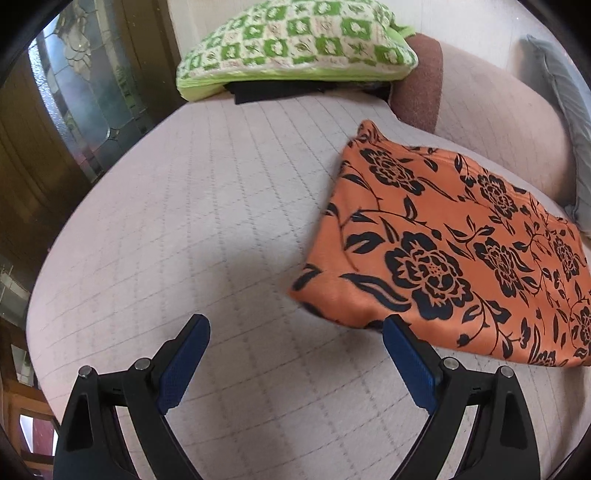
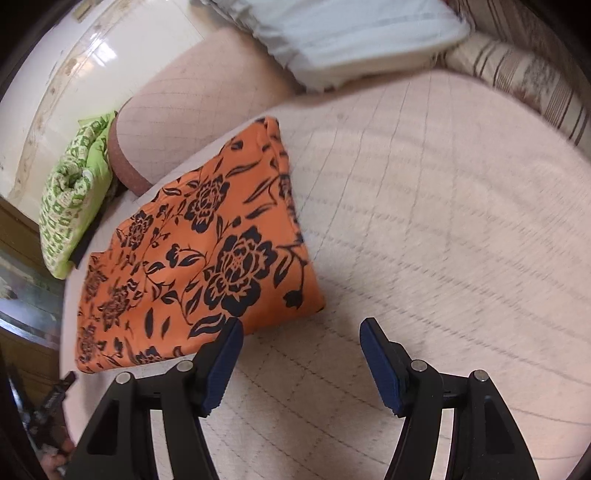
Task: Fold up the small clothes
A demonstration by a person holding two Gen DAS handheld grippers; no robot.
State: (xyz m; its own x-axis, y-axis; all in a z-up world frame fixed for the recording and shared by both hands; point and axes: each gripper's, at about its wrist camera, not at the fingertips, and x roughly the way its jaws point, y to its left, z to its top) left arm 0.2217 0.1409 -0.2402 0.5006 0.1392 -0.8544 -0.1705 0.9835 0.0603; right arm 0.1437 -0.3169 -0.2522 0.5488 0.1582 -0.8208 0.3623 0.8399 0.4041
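An orange garment with black flowers (image 1: 450,251) lies folded flat on the pale quilted bed cover (image 1: 207,206). My left gripper (image 1: 295,325) is open and empty, just above the cover, with the garment's near corner by its right finger. In the right wrist view the same garment (image 2: 192,251) lies left of centre. My right gripper (image 2: 301,328) is open and empty, its left finger close to the garment's near edge.
A green and white patterned cushion (image 1: 295,40) lies at the far end of the bed, over something dark. A pink bolster (image 1: 491,118) and a pale grey pillow (image 2: 332,33) lie along the back. A striped cushion (image 2: 524,81) lies far right. A wooden door (image 1: 48,147) stands left.
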